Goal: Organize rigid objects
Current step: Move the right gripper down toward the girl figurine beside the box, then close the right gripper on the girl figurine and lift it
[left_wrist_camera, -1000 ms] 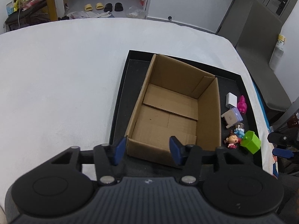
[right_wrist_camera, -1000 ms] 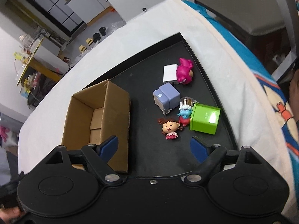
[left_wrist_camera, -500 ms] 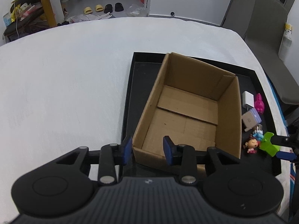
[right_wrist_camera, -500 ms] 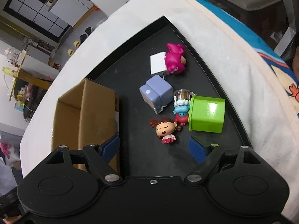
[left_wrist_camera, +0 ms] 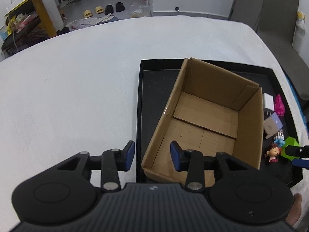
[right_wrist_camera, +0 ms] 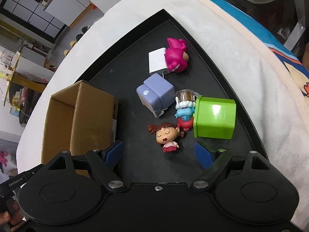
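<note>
An empty open cardboard box (left_wrist_camera: 204, 116) (right_wrist_camera: 77, 119) stands on a black tray (left_wrist_camera: 154, 89) (right_wrist_camera: 139, 154). My left gripper (left_wrist_camera: 152, 156) is open, its jaws astride the box's near left corner. To the box's right lie a girl figurine (right_wrist_camera: 167, 134) (left_wrist_camera: 272, 152), a green cube (right_wrist_camera: 215, 118), a blue-and-red figure (right_wrist_camera: 183, 114), a tiny clear mug (right_wrist_camera: 186, 94), a lilac charger (right_wrist_camera: 156, 93), a white block (right_wrist_camera: 157, 62) and a pink toy (right_wrist_camera: 176, 55). My right gripper (right_wrist_camera: 159, 152) is open, just short of the girl figurine.
The tray lies on a white-covered table (left_wrist_camera: 77, 89). A blue patterned cloth (right_wrist_camera: 270, 38) hangs at the table's right edge. Beyond the table are a floor with slippers (left_wrist_camera: 104, 9) and a yellow shelf (left_wrist_camera: 29, 5).
My left gripper has shifted left to the box's near left corner and opened wider. My right gripper has moved closer to the toys, which now look larger.
</note>
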`<state>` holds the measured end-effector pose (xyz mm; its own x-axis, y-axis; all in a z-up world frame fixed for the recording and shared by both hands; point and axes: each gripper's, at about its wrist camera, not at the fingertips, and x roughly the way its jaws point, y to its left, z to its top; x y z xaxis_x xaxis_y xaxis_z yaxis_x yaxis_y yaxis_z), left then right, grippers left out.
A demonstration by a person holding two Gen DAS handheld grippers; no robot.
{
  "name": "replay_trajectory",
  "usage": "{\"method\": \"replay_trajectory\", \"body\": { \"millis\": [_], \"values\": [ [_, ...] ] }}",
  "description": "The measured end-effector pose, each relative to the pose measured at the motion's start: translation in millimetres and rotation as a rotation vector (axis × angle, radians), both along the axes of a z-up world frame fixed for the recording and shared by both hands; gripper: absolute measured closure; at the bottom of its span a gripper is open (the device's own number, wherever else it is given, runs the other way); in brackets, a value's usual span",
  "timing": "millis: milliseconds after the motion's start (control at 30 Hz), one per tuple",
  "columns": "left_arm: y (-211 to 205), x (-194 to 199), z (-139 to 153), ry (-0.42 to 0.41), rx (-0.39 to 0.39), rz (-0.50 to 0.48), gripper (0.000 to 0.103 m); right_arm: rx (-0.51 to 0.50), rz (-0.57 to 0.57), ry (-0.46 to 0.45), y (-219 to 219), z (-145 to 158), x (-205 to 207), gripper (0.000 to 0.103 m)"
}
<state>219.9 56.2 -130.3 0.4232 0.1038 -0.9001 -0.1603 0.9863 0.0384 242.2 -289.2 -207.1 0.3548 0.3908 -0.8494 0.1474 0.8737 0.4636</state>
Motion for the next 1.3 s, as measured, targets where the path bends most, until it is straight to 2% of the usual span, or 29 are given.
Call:
{"method": "replay_trajectory", "body": {
  "millis": [200, 267, 333, 433, 867, 1100, 1167, 1233, 1300],
  "values": [
    [3.2, 6.9, -20.5, 0.038, -0.001, 0.024, 0.064, -0.005, -0.016, 0.028, -0.4, -13.1, 3.3, 0.023],
    [5.5, 6.1, -26.4, 0.044, -0.018, 0.04, 0.069, -0.016, -0.025, 0.036, -0.7, -18.4, 4.6, 0.025],
    [7.2, 3.9, -30.0, 0.037, -0.041, 0.049, 0.085, 0.004, -0.035, 0.052, -2.5, -24.6, 6.3, 0.032],
    [8.9, -0.7, -31.2, 0.026, -0.05, 0.067, 0.088, 0.011, -0.049, 0.063, -3.9, -31.2, 7.7, 0.035],
    [4.9, -28.9, -27.9, -0.002, -0.132, 0.084, 0.092, 0.001, -0.041, 0.029, 4.4, -39.3, 9.5, 0.039],
    [2.5, -41.7, -30.2, -0.007, -0.168, 0.117, 0.093, -0.079, 0.006, -0.032, 17.9, -39.0, 7.7, 0.039],
    [2.0, -45.5, -30.4, -0.008, -0.172, 0.133, 0.093, -0.093, 0.023, -0.048, 21.7, -38.7, 7.6, 0.044],
    [1.5, -49.2, -30.3, -0.01, -0.174, 0.146, 0.093, -0.112, 0.033, -0.055, 23.2, -38.3, 6.4, 0.054],
    [1.5, -51.2, -30.5, -0.013, -0.175, 0.152, 0.093, -0.11, 0.035, -0.058, 22.9, -38.3, 7.3, 0.055]
  ]
}}
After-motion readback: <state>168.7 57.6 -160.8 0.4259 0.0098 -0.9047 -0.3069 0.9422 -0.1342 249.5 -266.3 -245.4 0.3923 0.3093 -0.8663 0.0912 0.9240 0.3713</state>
